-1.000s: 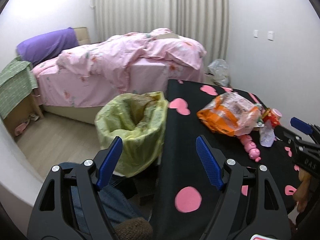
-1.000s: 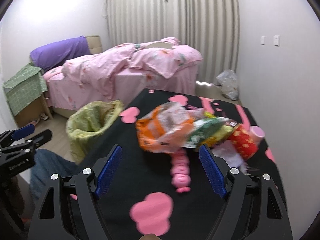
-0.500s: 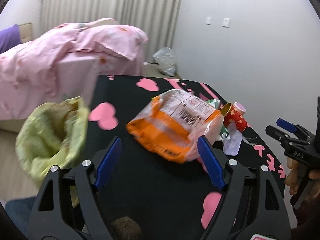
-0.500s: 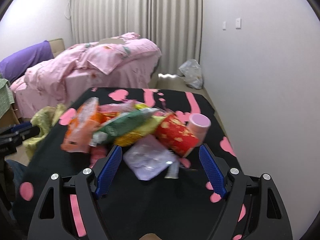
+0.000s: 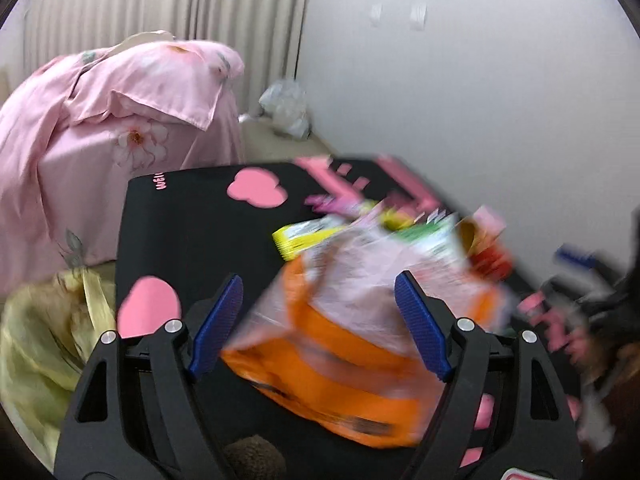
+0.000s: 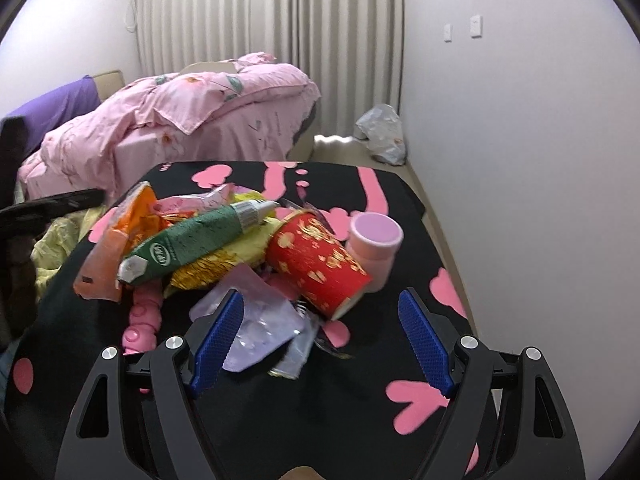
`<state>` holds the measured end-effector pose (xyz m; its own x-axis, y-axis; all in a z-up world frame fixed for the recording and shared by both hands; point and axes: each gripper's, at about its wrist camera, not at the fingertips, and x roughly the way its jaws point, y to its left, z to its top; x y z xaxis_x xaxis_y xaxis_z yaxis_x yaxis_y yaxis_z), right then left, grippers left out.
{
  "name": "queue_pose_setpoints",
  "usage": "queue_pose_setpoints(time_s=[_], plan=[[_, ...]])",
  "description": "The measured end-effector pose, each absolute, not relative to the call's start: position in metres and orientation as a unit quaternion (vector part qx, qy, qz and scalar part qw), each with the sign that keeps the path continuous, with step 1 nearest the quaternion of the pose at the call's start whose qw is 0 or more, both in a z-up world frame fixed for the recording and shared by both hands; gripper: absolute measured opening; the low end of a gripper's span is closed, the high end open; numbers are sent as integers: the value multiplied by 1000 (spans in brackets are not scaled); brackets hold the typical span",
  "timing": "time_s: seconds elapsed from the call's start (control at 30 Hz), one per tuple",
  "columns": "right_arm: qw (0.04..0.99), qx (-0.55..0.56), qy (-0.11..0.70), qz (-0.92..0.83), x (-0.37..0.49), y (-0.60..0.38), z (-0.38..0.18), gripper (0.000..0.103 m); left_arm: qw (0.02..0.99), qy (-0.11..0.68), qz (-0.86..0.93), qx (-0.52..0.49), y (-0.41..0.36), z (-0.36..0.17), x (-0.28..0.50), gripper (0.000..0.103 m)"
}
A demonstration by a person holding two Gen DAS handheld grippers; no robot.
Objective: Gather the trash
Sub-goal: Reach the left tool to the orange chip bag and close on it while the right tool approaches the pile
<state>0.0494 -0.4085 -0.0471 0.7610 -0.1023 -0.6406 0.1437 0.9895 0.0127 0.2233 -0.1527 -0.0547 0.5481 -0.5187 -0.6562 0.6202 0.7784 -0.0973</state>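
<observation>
A trash pile lies on the black table (image 6: 248,420) with pink hearts. My left gripper (image 5: 320,324) is open, its blue pads on either side of a blurred orange snack bag (image 5: 340,360). My right gripper (image 6: 320,340) is open just short of a crumpled lilac wrapper (image 6: 260,328) and a tipped red paper cup (image 6: 320,264). A green packet (image 6: 188,244), a yellow wrapper (image 6: 224,260), a pink jar (image 6: 374,240) and a pink toy (image 6: 140,320) lie there too. The yellow-lined bin (image 5: 36,344) stands left of the table.
A bed with pink bedding (image 6: 192,120) stands beyond the table. A white wall (image 6: 520,160) runs along the right. A white plastic bag (image 6: 380,132) sits on the floor in the far corner. My left gripper shows at the right wrist view's left edge (image 6: 48,208).
My left gripper has swung right from the bin and closed in on the orange bag, which now sits between its pads. My right gripper has moved closer to the lilac wrapper and red cup.
</observation>
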Motion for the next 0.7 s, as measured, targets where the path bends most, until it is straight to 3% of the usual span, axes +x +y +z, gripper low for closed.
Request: queue_pose_setpoints(time_s=[0.1, 0.27, 0.4, 0.7], plan=[[936, 27, 346, -51, 54, -403, -47, 76, 858, 394, -317, 90, -160, -80, 247, 58], [936, 9, 352, -25, 55, -398, -45, 76, 858, 427, -278, 60, -147, -101, 260, 57], [935, -6, 355, -20, 63, -397, -48, 76, 866, 428, -249, 71, -145, -104, 264, 38], [929, 73, 362, 9, 85, -407, -36, 76, 890, 394, -230, 26, -95, -77, 225, 24]])
